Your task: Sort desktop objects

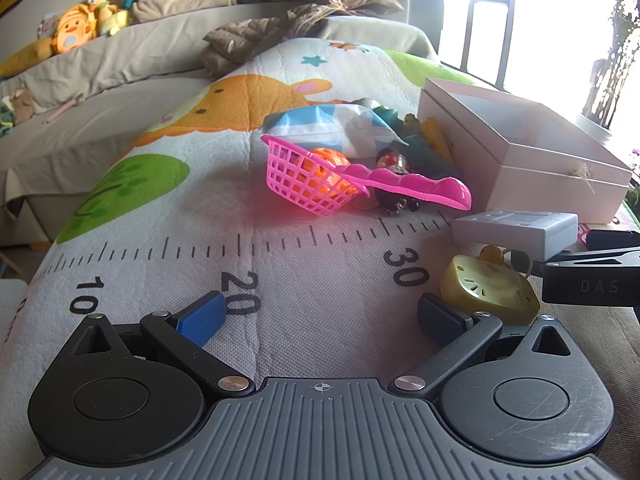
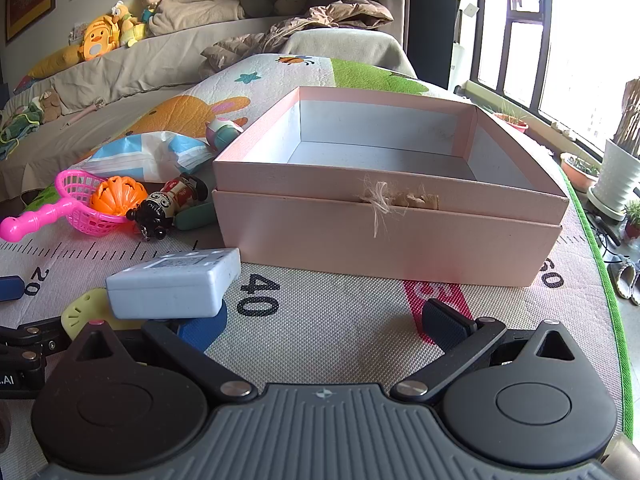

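Both hand-held grippers, left (image 1: pixel 320 312) and right (image 2: pixel 324 320), gape wide and hold nothing, seemingly just above the mat (image 1: pixel 320 264)

- Pale pink cardboard box (image 2: pixel 384 236), white inside
- Bright pink plastic mesh scoop (image 1: pixel 316 184)
- Orange ribbed plastic ball (image 2: pixel 117 195)
- Light grey rectangular plastic case (image 2: pixel 176 288)

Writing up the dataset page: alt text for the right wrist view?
An empty pale pink cardboard box sits on a cartoon-print mat ahead of the open right gripper; a small white plastic case and toys lie left of it.
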